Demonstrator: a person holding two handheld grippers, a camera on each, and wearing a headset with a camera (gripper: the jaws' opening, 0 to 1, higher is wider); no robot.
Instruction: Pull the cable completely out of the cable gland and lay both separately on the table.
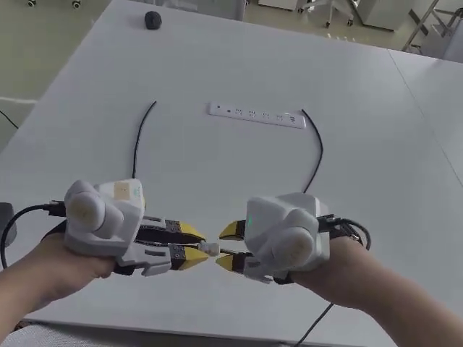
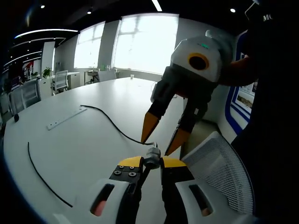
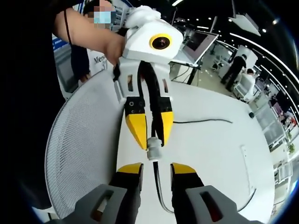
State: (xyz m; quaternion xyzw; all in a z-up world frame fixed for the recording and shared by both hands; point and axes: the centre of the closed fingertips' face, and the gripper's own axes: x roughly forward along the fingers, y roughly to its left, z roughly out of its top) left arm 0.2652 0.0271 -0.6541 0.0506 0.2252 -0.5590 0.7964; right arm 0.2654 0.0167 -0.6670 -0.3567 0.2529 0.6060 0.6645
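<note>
- Currently, the table (image 1: pixel 217 65) is seen with the work held low over its near part.
- Left gripper (image 2: pixel 152 163): jaws are clamped on the cable gland (image 2: pixel 152 157).
- Right gripper (image 3: pixel 156 168): jaws are held spread, straddling the cable (image 3: pixel 157 184) just beyond the gland.
- The cable is led out of the gland, its long axis straight toward the right gripper, which is judged nearer for the pull.
</note>
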